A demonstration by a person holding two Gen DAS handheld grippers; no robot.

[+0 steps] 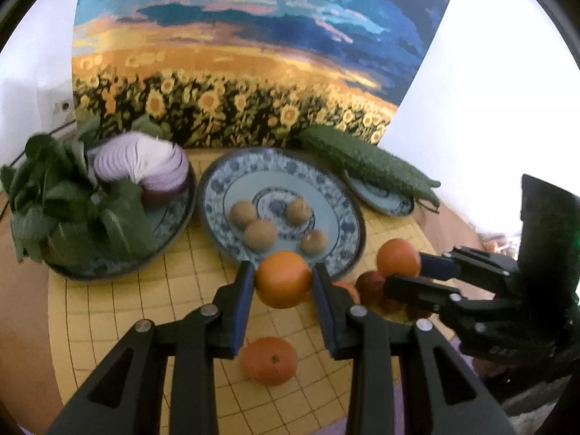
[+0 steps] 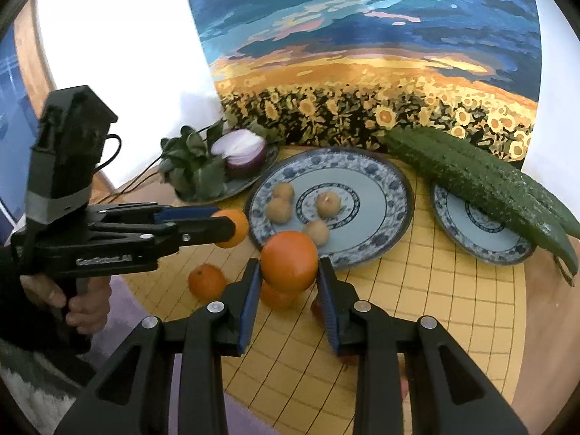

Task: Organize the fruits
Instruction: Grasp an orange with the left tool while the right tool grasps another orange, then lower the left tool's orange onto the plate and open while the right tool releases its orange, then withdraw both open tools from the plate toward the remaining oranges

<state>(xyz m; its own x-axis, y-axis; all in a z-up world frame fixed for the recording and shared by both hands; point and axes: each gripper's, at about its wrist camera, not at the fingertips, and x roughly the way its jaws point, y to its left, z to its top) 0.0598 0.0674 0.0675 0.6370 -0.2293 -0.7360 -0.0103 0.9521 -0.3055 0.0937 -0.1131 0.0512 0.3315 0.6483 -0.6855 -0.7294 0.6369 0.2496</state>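
Note:
My left gripper [image 1: 282, 281] is shut on an orange [image 1: 283, 279] and holds it above the yellow mat, just short of the middle blue-patterned plate [image 1: 224, 181]. My right gripper [image 2: 289, 272] is shut on another orange [image 2: 289, 266], also near that plate [image 2: 395, 195]. Several small brown fruits [image 1: 260, 233] lie on the plate. A third orange [image 1: 270, 360] lies on the mat below the left gripper; it also shows in the right wrist view [image 2: 206, 281]. A fourth orange [image 2: 277, 295] and dark red fruits [image 1: 369, 284] lie under the right gripper.
A plate [image 1: 170, 224] at the left holds leafy greens [image 1: 72, 210] and a sliced red onion [image 1: 145, 166]. A smaller plate [image 2: 482, 239] at the right holds cucumbers [image 2: 471, 177]. A sunflower painting [image 1: 235, 72] stands behind. A yellow gridded mat [image 2: 417, 308] covers the wooden table.

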